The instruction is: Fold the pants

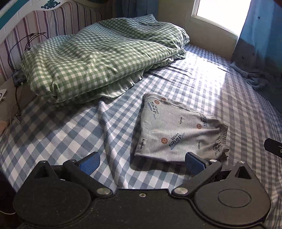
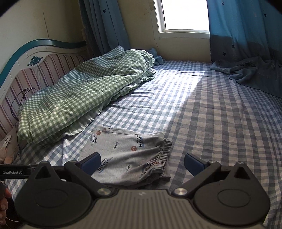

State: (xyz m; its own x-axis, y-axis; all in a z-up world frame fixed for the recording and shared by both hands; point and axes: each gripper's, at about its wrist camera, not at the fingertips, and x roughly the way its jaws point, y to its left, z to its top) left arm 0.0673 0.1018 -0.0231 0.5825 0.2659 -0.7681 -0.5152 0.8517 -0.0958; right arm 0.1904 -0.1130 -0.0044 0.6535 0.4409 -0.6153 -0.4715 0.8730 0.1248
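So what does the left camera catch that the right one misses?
Only the left wrist view shows a tip of the other gripper's body at its right edge, and the sheet bunched into a ridge left of the pants. Only the right wrist view shows the wall above the headboard, the curtain left of the window, and a GenRobot.AI label. Both show the folded grey pants on the checked sheet, the green duvet, the window, and open blue-padded grippers, left and right.
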